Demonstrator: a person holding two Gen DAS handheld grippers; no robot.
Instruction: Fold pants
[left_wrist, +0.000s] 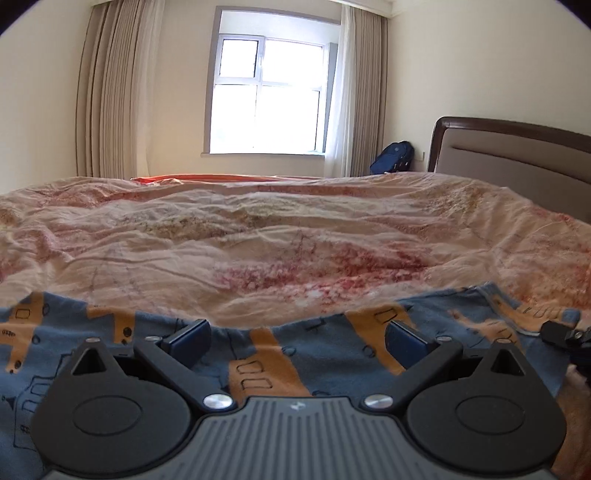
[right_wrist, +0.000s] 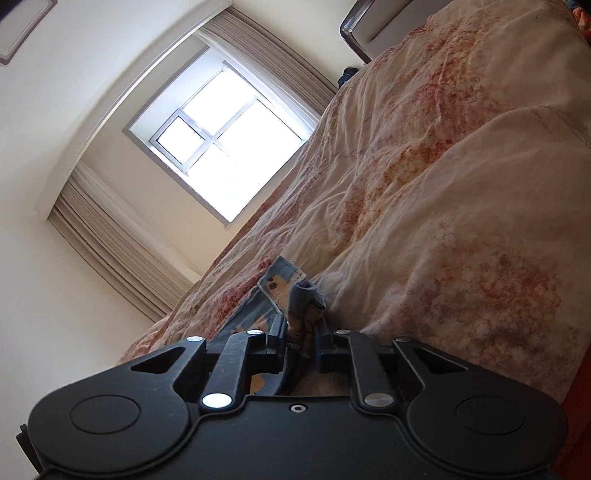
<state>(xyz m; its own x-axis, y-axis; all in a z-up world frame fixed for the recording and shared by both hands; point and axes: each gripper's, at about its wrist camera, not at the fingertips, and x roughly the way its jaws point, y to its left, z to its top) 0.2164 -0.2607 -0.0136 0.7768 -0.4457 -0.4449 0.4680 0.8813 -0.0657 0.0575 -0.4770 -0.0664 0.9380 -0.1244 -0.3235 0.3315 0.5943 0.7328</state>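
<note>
Your left gripper (left_wrist: 295, 341) is spread wide, the pants (left_wrist: 266, 362) lying flat directly beneath and between its fingers on the bedspread (left_wrist: 295, 240). Your right gripper (right_wrist: 300, 349) pinches a bunched fold of the pants (right_wrist: 301, 308), which rises just ahead of its fingertips.

1 pr pants (left_wrist: 258, 354), blue w/ orange print, bottom of frame. 2 hand-held grippers: left (left_wrist: 297, 341), right (right_wrist: 300, 349). 1 bed (left_wrist: 295, 236), 1 headboard (left_wrist: 517, 155) at right, 1 window (left_wrist: 267, 96) top centre, 2 curtains (left_wrist: 110, 92), 1 blue backpack (left_wrist: 392, 158) centre right.
</note>
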